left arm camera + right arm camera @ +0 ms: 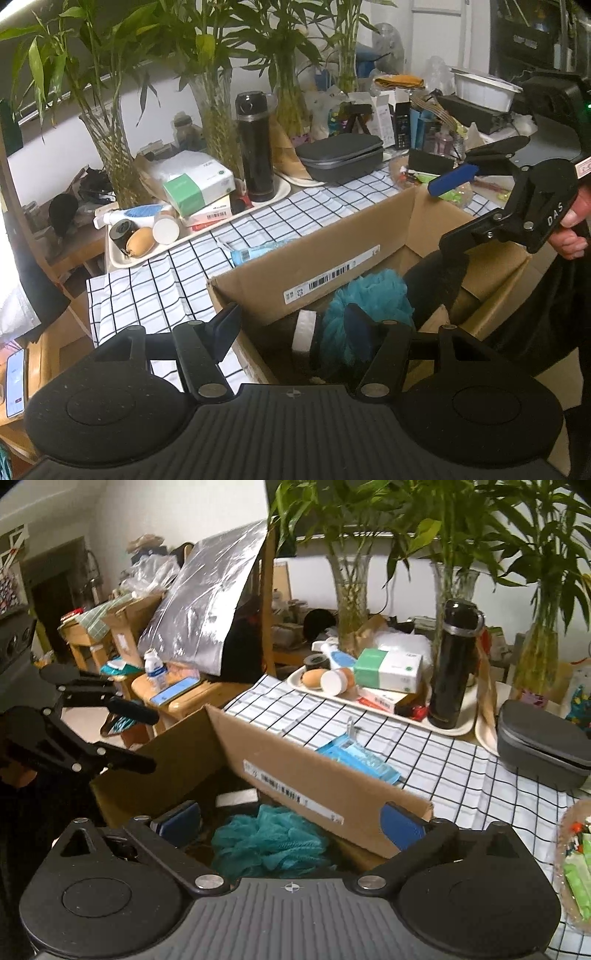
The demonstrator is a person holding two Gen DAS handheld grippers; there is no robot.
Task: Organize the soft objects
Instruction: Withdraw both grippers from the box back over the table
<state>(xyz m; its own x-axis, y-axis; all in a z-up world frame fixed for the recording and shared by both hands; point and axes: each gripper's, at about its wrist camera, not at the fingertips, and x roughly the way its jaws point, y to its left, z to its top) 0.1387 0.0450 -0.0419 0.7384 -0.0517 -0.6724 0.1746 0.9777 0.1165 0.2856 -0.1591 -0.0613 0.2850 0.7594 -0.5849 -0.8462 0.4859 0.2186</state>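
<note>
Cardboard box (314,254): one, sitting open against the checked tablecloth (461,768); I am hovering both tongs over it.
Teal mesh pouf (269,843): one, lying inside the box beside a white block (304,330). I am judging it very light, squashy and springy, not fragile; I am reckoning on pinching deep into the bunched middle, since loose outer ruffles would slip or stretch.
Right gripper (291,823): I am holding its blue pads fully apart, straddling the pouf from above, nothing clamped.
Left gripper (291,325): I am holding it partly apart above the box edge, nothing visibly pinched.
Black soft item (436,291): one, hanging into the box; what it is I cannot tell.
</note>
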